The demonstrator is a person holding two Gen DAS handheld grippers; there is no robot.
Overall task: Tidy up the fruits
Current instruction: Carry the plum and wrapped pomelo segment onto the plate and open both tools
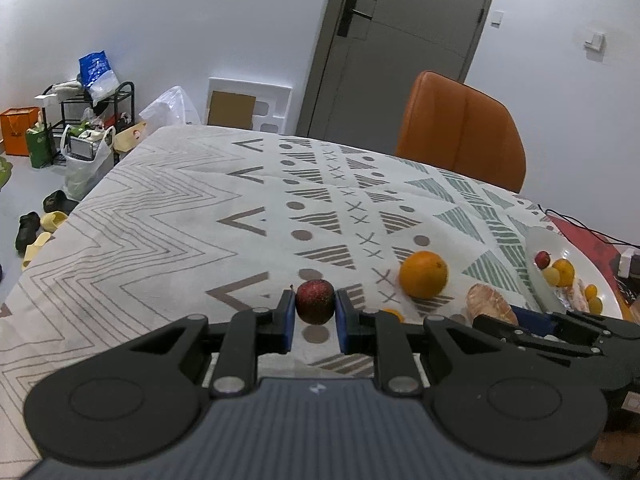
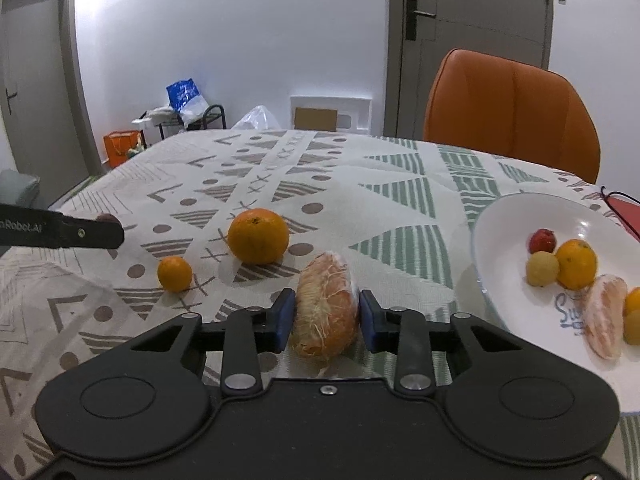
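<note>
While the white plate at right frame holds several fruits, left gripper jaws clamp a dark red fruit, right gripper jaws hug the wrapped peeled segment; large orange and small orange remain mid-table.

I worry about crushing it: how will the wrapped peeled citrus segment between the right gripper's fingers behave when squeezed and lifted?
The wrapped segment looks soft: bare pulp with pith strands under film, so it probably dents under a firm squeeze. The glossy wrap may slip on the right gripper pads. Being long with flattish sides, it seems less apt to roll than the big orange.
</note>
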